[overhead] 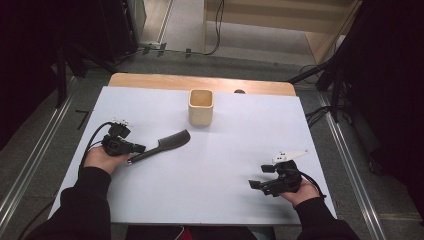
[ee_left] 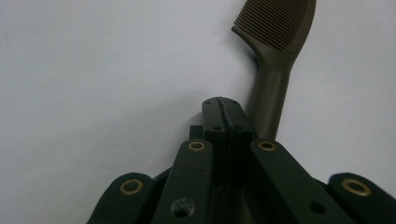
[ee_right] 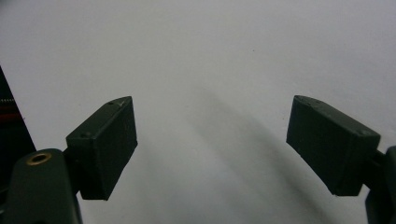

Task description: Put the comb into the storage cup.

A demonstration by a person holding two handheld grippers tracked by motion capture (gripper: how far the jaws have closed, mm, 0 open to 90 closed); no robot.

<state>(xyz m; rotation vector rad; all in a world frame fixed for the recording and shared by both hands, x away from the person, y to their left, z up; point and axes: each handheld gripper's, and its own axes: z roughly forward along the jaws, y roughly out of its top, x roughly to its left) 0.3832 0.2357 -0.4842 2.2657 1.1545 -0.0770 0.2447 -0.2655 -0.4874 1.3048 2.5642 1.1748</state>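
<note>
Left hand-held gripper [ee_left: 223,108]: jaws pressed together on nothing, touching or just beside the handle of the comb [overhead: 162,146], which lies flat on the table [overhead: 235,165]. Right hand-held gripper [ee_right: 211,140]: jaws wide apart, idle. Risk: closed jaws nudge the comb and skew it.

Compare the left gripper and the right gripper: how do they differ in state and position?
The left gripper is shut, beside the comb handle; the right gripper is open, nothing between its jaws. The left sits nearer the cup; the right is nearer the table's edge. Both are black and hand-held.
</note>
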